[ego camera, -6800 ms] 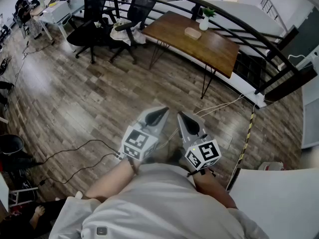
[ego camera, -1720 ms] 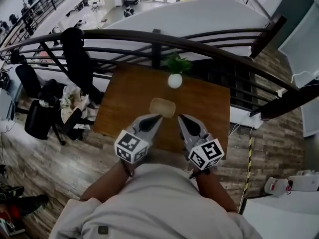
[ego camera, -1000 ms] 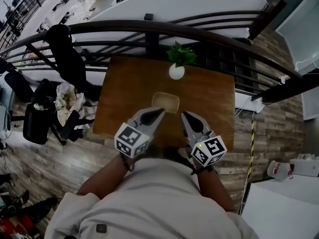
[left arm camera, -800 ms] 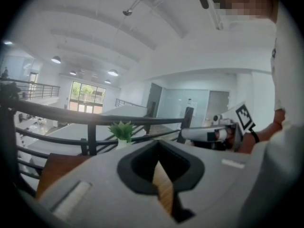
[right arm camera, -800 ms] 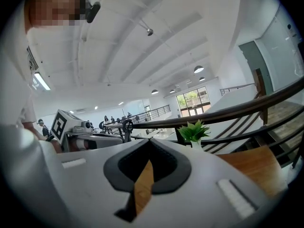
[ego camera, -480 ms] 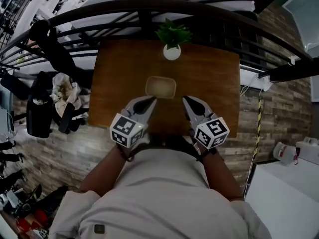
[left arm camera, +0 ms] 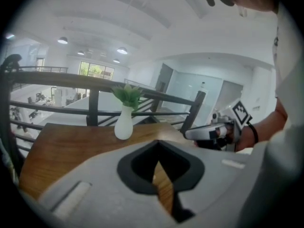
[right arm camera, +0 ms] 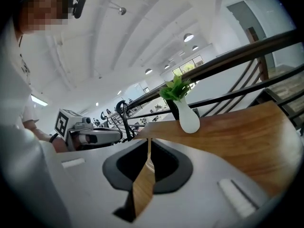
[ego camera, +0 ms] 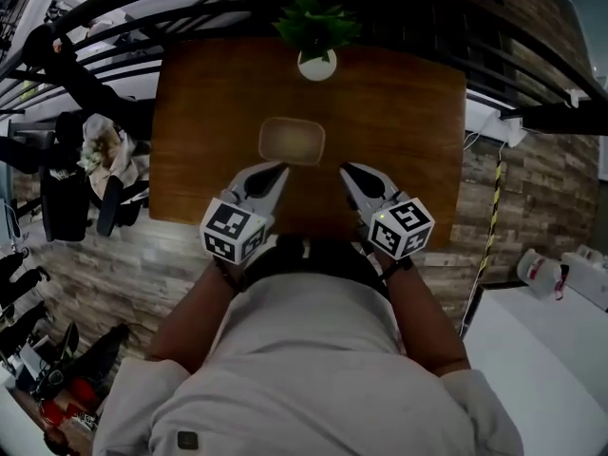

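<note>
Since about seven seconds ago the person has crossed the floor: both claws, then over bare boards with the table far off, now hang over the near half of the wooden tabletop.

The left claw has its jaws drawn together to a thin slit. Its own view shows only wood grain through that slit and nothing gripped. The right claw is the same, pressed to a narrow crack and empty. Their tips are level with each other and a little apart.

Just beyond and between the tips lies a shallow tan tray, at the middle of the frame. It touches neither claw. Only the head view shows it, since each claw's own body hides it in the gripper views.

Further up, near the tabletop's far edge, stands a white vase with green leaves. The gripper views show it upright from the side, which the head view cannot. Each gripper view also catches the other claw side-on, with its marker cube, at its edge.

Behind the vase runs a dark railing. Office chairs stand at the left of the head view.
</note>
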A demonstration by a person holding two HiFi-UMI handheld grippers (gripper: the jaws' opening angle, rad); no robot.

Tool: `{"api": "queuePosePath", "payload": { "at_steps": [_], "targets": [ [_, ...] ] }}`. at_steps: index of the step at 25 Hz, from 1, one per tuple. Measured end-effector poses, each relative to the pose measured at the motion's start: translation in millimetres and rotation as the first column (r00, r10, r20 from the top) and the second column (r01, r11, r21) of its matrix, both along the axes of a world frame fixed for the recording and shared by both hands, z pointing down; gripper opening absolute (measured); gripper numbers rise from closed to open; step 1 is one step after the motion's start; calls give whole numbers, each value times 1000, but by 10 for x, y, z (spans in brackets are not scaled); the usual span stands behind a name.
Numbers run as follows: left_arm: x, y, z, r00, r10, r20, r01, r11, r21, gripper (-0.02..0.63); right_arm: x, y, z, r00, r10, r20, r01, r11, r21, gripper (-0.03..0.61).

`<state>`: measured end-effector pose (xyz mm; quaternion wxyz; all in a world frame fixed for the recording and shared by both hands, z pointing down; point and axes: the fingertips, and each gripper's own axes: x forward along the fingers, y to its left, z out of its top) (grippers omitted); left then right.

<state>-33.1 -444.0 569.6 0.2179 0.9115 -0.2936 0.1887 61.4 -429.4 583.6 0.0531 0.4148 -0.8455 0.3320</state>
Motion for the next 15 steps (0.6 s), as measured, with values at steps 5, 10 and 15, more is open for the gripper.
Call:
{"api": "queuePosePath", "payload": {
  "at_steps": [5, 10, 15],
  "targets": [
    [80, -95, 379, 999, 9, 47, -7, 999, -32, 3, 14, -110, 437, 999, -44, 29, 47, 995, -88, 40],
    [48, -148, 739, 997, 19, 70, -13, 997, -79, 3, -107, -228, 851, 993, -86, 82, 99, 981, -165, 73],
    [79, -150, 1004, 997, 12, 82, -4, 994, -107, 3, -110, -258, 1166, 989, -99, 108, 121, 969, -215, 79]
  ]
}}
